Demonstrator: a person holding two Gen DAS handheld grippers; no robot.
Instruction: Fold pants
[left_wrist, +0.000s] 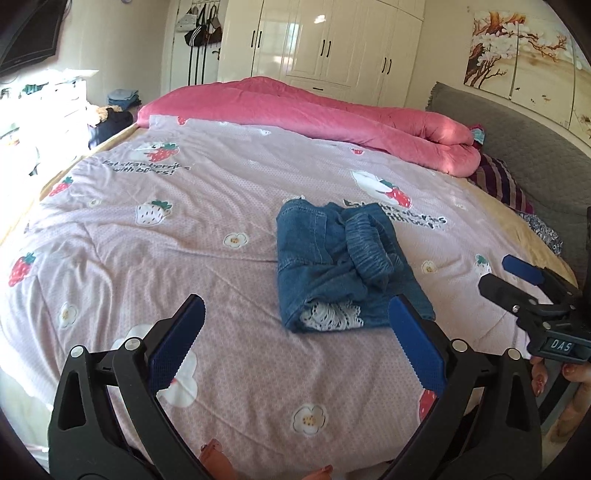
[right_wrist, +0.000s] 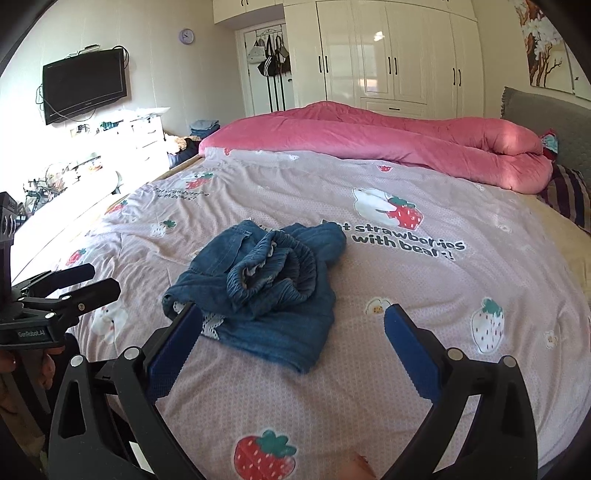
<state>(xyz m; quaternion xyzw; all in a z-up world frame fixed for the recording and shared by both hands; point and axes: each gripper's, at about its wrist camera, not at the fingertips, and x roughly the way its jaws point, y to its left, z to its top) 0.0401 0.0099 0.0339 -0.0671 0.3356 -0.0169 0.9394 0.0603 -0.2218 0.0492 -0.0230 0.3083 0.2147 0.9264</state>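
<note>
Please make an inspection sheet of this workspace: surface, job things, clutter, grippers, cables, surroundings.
Surface: bed with a pink strawberry-print sheet, lightly wrinkled.
Job things: denim pants lie folded in a bundle, elastic waistband on top, white lace showing at the near edge.
Clutter: pink quilt rolled along the far side; striped pillow.
Grippers: left gripper open, empty; right gripper open, empty; neither touches the pants.
Cables: wires hang by the TV.
Surroundings: white wardrobe, bags on hooks, wall painting.

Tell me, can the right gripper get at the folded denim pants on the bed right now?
Probably yes. The right gripper is open and empty, pointing at the denim pants, which lie folded on the bedspread just past its fingertips. Nothing lies between them, and the left gripper is off to the side.
</note>
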